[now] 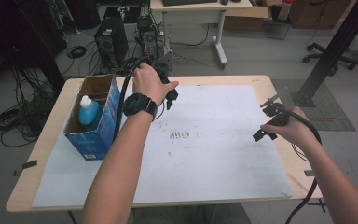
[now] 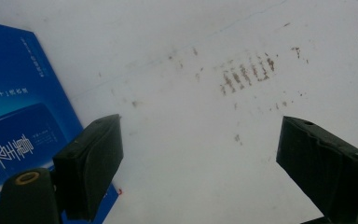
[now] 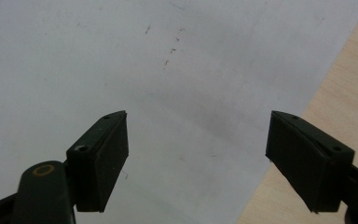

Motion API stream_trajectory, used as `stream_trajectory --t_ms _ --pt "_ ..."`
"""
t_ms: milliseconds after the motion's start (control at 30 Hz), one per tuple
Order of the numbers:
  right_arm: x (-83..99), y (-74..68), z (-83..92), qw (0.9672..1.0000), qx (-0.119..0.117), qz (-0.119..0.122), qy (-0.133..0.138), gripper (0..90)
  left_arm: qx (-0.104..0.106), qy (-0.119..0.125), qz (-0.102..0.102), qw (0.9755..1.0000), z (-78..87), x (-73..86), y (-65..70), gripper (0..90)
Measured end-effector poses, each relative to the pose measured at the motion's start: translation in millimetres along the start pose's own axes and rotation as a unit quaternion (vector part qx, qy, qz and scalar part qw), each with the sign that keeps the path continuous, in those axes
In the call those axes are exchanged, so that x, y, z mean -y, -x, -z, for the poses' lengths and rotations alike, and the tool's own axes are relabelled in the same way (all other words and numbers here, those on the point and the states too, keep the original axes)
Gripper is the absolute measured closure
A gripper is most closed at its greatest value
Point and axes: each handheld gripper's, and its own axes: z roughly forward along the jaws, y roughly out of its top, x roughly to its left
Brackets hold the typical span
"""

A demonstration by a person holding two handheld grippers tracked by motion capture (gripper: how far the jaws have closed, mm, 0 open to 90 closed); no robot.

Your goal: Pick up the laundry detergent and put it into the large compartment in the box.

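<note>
We held the left gripper (image 1: 170, 95) over the far left part of the white sheet (image 1: 214, 154) that covered the desk (image 1: 46, 140), just beside the open blue carton (image 1: 100, 128). Its jaws stood spread with nothing between them; in the left gripper view we looked past them at bare sheet, a patch of brown smudges (image 2: 247, 74) and the carton's printed side (image 2: 23, 116). The carton stood near the left edge of the desk, and a bottle with a white cap (image 1: 87, 111) stood upright inside it, below the rim.

The right gripper (image 1: 266, 122) hung near the right edge of the sheet, jaws likewise spread and empty, well apart from the carton.

We judged the main risk to be the carton wall: reaching in from the side could catch the rim and push or tip the light box toward the near left corner. The trailing cable (image 1: 121, 100), which ran close along the carton, could also drag it. The bottle sat deep, so the jaws might close on cardboard.

Room was generous across the middle and right of the sheet; it was tight only between carton and left edge.
</note>
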Motion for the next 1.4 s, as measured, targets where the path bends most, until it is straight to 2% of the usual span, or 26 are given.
stream_trajectory --t_ms 300,600,1400 --pt "1.3 -1.7 0.0 1.0 -0.001 -0.001 0.0 20.9 0.001 -0.002 0.0 1.0 -6.1 -0.6 1.7 15.1" --pt "-2.2 2.7 0.4 1.0 0.0 -0.001 0.001 20.8 0.0 0.0 -0.005 1.0 -7.9 -2.0 3.5 14.8" --pt "-2.2 -3.0 0.7 1.0 0.0 0.004 0.002 20.8 -0.003 0.001 -0.009 0.9999 -6.0 1.1 6.9 14.6"
